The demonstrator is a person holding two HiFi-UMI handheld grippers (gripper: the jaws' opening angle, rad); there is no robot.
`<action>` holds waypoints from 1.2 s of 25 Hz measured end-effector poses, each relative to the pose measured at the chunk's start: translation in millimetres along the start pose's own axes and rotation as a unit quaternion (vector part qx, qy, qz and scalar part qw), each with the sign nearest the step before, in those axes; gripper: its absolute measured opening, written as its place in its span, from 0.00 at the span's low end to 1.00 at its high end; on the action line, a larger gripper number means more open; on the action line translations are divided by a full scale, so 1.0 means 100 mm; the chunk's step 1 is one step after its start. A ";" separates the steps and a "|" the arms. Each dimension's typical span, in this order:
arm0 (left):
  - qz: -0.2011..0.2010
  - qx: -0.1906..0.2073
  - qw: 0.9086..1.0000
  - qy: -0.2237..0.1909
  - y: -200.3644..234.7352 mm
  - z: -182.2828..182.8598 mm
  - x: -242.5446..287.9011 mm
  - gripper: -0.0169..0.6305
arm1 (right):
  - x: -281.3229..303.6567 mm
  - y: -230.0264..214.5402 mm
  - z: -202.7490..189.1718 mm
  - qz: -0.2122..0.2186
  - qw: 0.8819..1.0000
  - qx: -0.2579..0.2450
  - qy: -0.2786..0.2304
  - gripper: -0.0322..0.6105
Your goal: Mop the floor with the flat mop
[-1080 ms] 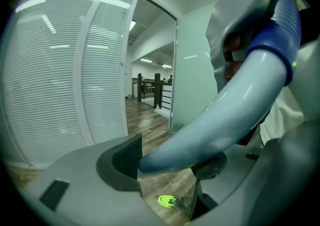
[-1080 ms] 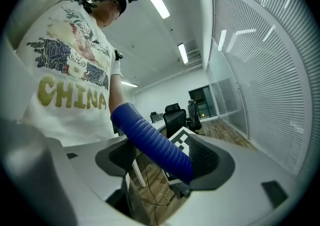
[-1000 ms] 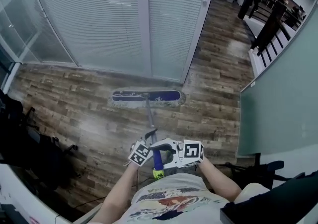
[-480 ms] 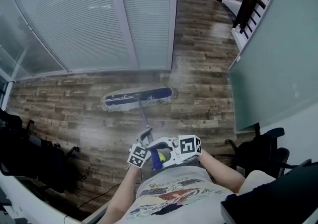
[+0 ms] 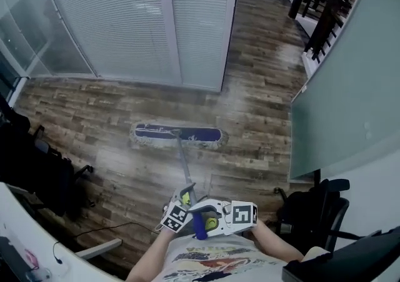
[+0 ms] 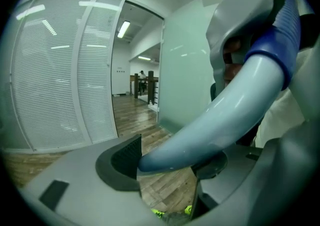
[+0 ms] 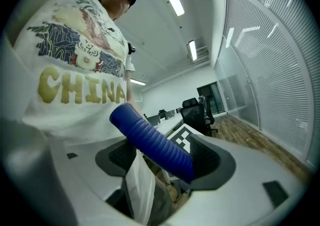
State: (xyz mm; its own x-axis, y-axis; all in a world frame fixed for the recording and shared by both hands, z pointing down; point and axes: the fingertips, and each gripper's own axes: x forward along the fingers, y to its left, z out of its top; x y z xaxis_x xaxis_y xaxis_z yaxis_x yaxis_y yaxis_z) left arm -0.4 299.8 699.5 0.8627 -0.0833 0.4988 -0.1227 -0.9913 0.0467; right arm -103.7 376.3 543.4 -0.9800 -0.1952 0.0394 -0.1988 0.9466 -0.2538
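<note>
In the head view a flat mop lies on the wooden floor (image 5: 112, 105), its blue and grey head (image 5: 177, 134) in front of the white blinds and its grey pole (image 5: 184, 165) running back to me. My left gripper (image 5: 185, 202) is shut on the pole just below the grip. My right gripper (image 5: 209, 221) is shut on the blue ribbed grip (image 5: 199, 223). The left gripper view shows the pale pole (image 6: 210, 125) pinched between the jaws. The right gripper view shows the blue grip (image 7: 152, 142) clamped crosswise.
White blinds behind glass (image 5: 137, 18) close off the far side. A frosted glass wall (image 5: 340, 80) runs along the right. A black office chair (image 5: 315, 209) stands at the right, dark chairs (image 5: 37, 168) and a white desk edge (image 5: 44, 237) at the left. A corridor (image 5: 265, 30) opens beyond.
The mop head has been pulled nearer to me and levelled out, a little further from the blinds. Both grippers have dropped lower in the view, still shut on the handle.
</note>
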 end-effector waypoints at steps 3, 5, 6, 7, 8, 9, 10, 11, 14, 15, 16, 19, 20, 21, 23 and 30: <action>0.000 0.001 1.000 0.001 -0.38 -0.14 -0.17 0.39 | 0.07 0.42 -0.09 0.005 1.000 -0.003 0.006 0.52; 0.007 -0.004 1.000 -0.005 -0.53 -0.19 -0.23 0.39 | 0.08 0.59 -0.16 0.014 1.000 -0.007 0.018 0.52; 0.009 -0.003 1.000 -0.004 -0.57 -0.22 -0.25 0.39 | 0.10 0.65 -0.19 0.018 1.000 -0.006 0.018 0.52; 0.010 0.001 1.000 0.000 -0.60 -0.27 -0.25 0.39 | 0.12 0.68 -0.21 0.021 1.000 -0.004 0.016 0.52; 0.008 0.006 1.000 0.004 -0.61 -0.30 -0.25 0.39 | 0.13 0.68 -0.24 0.022 1.000 -0.003 0.016 0.52; 0.007 0.008 1.000 0.006 -0.60 -0.32 -0.24 0.39 | 0.14 0.67 -0.25 0.021 1.000 -0.002 0.013 0.52; 0.006 0.006 1.000 0.004 -0.58 -0.31 -0.22 0.39 | 0.13 0.64 -0.25 0.020 1.000 -0.002 0.009 0.52; 0.006 0.002 1.000 0.000 -0.54 -0.28 -0.21 0.39 | 0.11 0.60 -0.23 0.019 1.000 -0.003 0.006 0.52; 0.010 -0.016 1.000 -0.015 -0.44 -0.16 -0.17 0.40 | 0.05 0.49 -0.20 0.026 0.999 -0.012 0.014 0.52; 0.010 -0.017 1.000 -0.016 -0.40 -0.15 -0.16 0.40 | 0.04 0.46 -0.17 0.030 0.999 -0.011 0.014 0.52; 0.009 -0.015 1.000 -0.014 -0.36 -0.16 -0.14 0.40 | 0.05 0.42 -0.15 0.034 0.999 -0.010 0.012 0.52; 0.003 0.003 1.000 -0.001 -0.17 -0.16 -0.06 0.40 | 0.05 0.21 -0.16 0.040 0.999 -0.009 0.020 0.52; 0.003 0.006 1.000 0.000 -0.07 -0.16 -0.03 0.40 | 0.06 0.10 -0.14 0.039 0.999 -0.008 0.020 0.52; 0.004 0.005 1.000 -0.002 0.05 -0.14 0.00 0.40 | 0.06 -0.01 -0.11 0.038 0.999 -0.007 0.019 0.52; 0.009 -0.001 1.000 -0.011 0.32 -0.08 0.06 0.40 | 0.08 -0.28 -0.02 0.037 0.999 -0.007 0.013 0.52; 0.002 -0.005 1.000 -0.016 1.37 0.23 0.09 0.40 | 0.26 -1.27 0.38 0.031 0.999 -0.017 0.021 0.52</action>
State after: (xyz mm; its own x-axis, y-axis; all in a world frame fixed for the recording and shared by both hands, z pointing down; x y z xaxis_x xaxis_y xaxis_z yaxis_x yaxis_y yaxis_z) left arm 1.6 161.4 690.0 0.8776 -0.0906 0.4707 -0.1311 -0.9899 0.0538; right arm -103.5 241.0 539.6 -0.9900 -0.1247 0.0657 -0.1364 0.9647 -0.2251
